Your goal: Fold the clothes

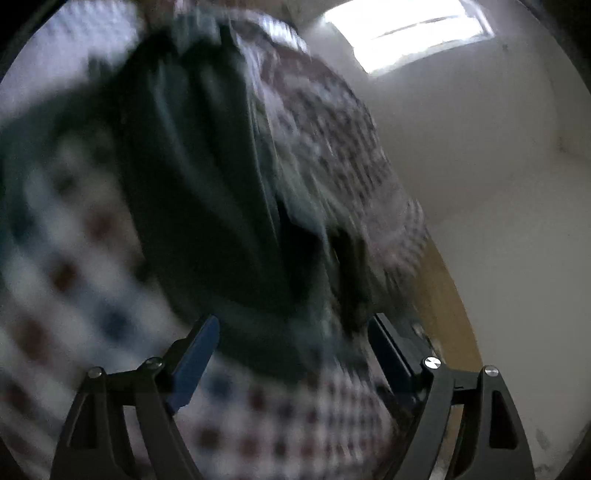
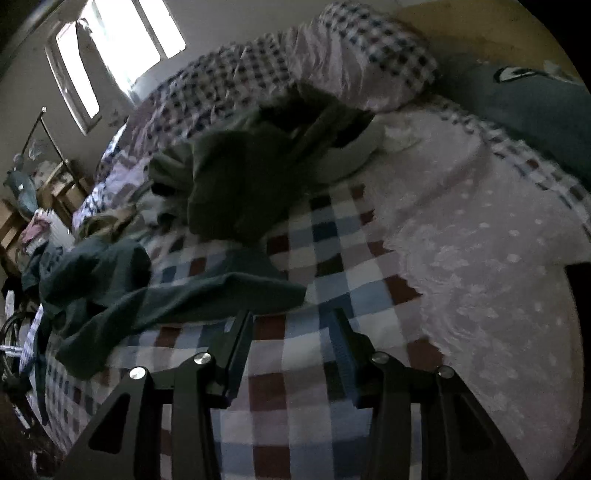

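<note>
The left gripper [image 1: 291, 354] has its jaws spread wide apart with nothing between them, its blue-padded fingers [image 1: 194, 363] framing a dark green garment [image 1: 207, 177] that lies bunched just ahead on the checked bedspread [image 1: 258, 424]; this view is heavily blurred, so the folds of the cloth cannot be made out; a small-check quilt [image 1: 332, 122] rises behind it, with a pale wall [image 1: 480, 166] and a bright window [image 1: 410, 29] beyond. The right gripper [image 2: 291, 332] also has its jaws apart and empty, low over the bedspread [image 2: 325, 229]; a teal garment [image 2: 155, 295] lies crumpled just ahead of its left finger, trailing toward the bed's edge; farther up the bed an olive green garment [image 2: 236, 184] sits heaped, partly against a rolled small-check quilt [image 2: 351, 55]; a pale pink dotted cloth [image 2: 480, 240] covers the right side of the bed; a window [image 2: 118, 48] and cluttered shelves [image 2: 44, 192] stand at the left.
</note>
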